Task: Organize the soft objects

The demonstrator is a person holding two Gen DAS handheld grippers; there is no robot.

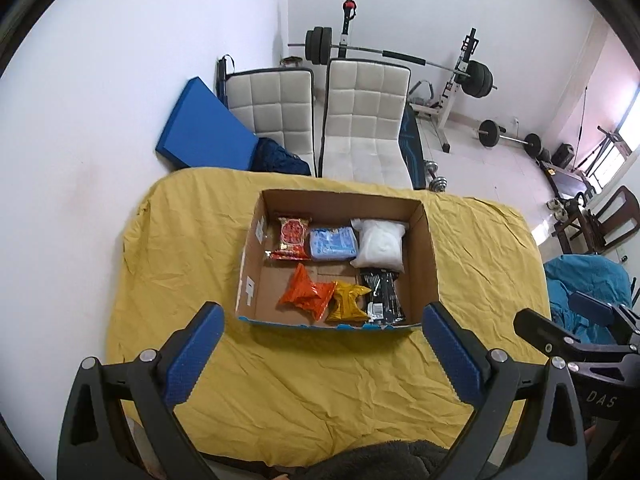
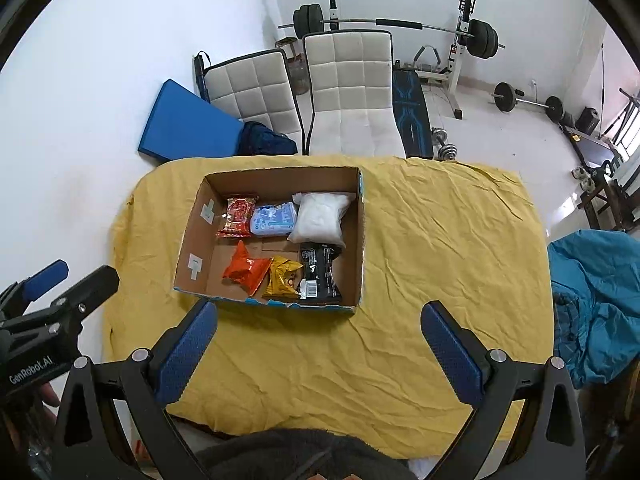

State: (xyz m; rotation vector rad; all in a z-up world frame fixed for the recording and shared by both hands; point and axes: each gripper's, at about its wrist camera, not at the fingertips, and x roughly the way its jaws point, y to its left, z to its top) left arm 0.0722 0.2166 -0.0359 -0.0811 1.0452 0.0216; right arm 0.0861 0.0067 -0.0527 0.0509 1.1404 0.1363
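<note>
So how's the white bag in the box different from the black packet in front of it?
The white bag is plump, plain and sits in the far row; the black packet is flatter, printed with a barcode, and lies against the near wall. Both lie along the right side of the cardboard box.

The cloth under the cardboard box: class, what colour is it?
The cloth is mustard yellow and creased, seen best in the right wrist view.
</note>
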